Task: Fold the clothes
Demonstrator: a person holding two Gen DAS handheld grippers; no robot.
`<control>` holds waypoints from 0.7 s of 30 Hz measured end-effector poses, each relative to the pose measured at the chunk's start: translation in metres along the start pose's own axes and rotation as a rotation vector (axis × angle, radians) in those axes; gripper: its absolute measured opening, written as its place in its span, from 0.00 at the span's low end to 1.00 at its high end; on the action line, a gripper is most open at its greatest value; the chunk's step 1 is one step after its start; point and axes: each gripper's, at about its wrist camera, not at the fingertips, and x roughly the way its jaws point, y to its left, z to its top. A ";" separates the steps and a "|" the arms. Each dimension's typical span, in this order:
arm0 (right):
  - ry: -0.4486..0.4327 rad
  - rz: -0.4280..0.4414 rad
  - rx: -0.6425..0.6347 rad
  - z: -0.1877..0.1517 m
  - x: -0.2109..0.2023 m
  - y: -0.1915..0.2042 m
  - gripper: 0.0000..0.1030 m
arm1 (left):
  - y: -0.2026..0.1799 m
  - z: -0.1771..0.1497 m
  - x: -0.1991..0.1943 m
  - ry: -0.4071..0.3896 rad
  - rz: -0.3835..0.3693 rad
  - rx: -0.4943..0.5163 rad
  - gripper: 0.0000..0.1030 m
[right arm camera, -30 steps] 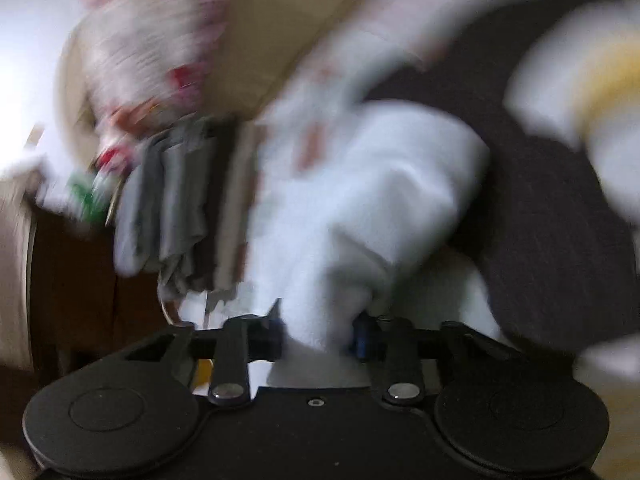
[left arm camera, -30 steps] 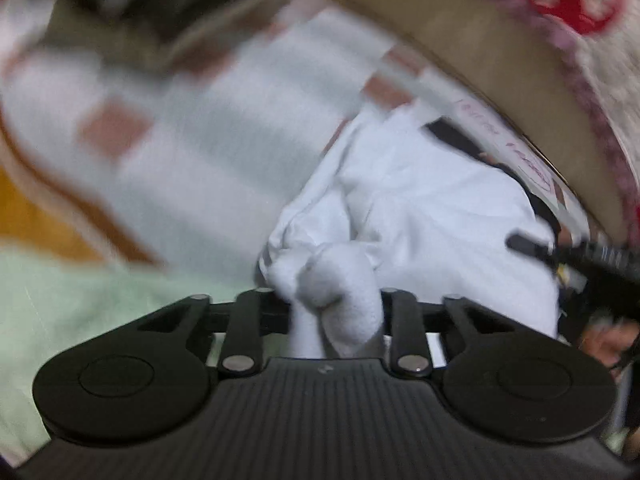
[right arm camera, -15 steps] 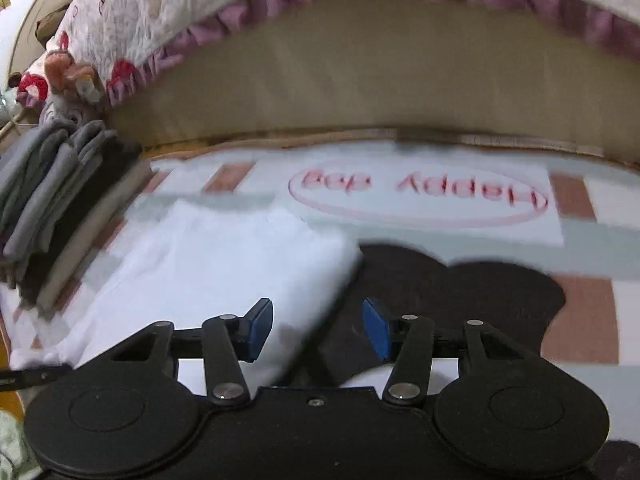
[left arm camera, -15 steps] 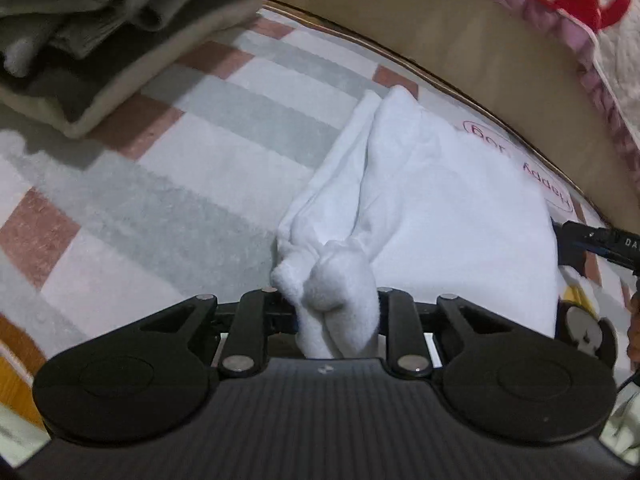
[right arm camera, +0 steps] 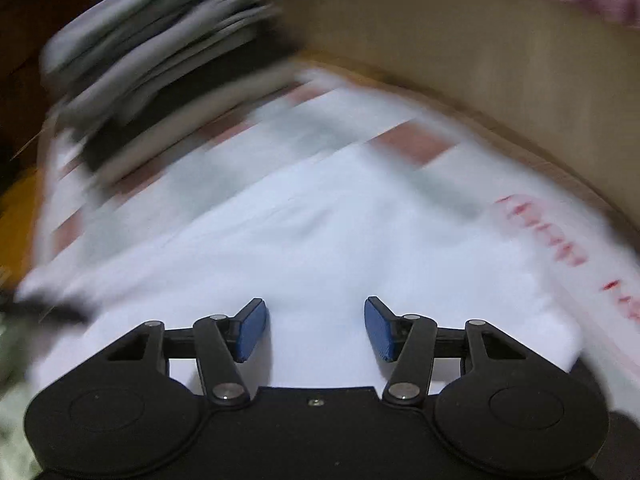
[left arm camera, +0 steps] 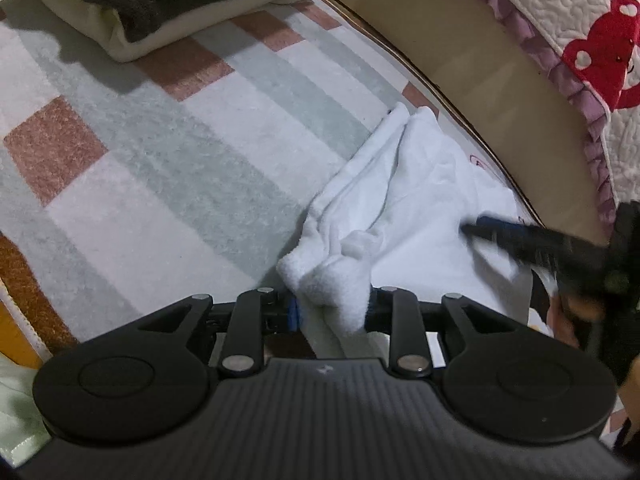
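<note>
A white garment (left arm camera: 416, 200) lies on a checked rug (left arm camera: 168, 168), folded and bunched at its near corner. My left gripper (left arm camera: 332, 306) is shut on that bunched white corner, low over the rug. My right gripper (right arm camera: 316, 330) is open and empty, its blue pads (right arm camera: 250, 330) just above the flat white garment (right arm camera: 304, 240); this view is motion-blurred. The right gripper also shows in the left wrist view (left arm camera: 532, 240) as a dark blur over the garment's right side.
A stack of folded grey, dark and cream clothes (left arm camera: 168, 4) sits on the rug at the far left, also blurred in the right wrist view (right arm camera: 160, 64). A beige bed base (left arm camera: 492, 80) with a quilted cover (left arm camera: 592, 24) borders the rug behind.
My right gripper let go of the white garment, opened, and swung left over it. My left gripper kept its hold on the white corner and lowered it toward the rug.
</note>
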 end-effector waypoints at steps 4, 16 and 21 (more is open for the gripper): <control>-0.049 -0.276 0.137 -0.008 -0.024 -0.051 0.55 | -0.016 0.000 -0.004 -0.035 0.151 0.143 0.47; -0.049 0.243 0.713 -0.113 -0.054 -0.080 0.67 | 0.027 0.016 0.008 0.044 -0.073 -0.156 0.52; -0.130 0.249 0.686 -0.094 -0.033 -0.077 0.71 | 0.005 0.014 0.019 0.006 -0.044 0.024 0.50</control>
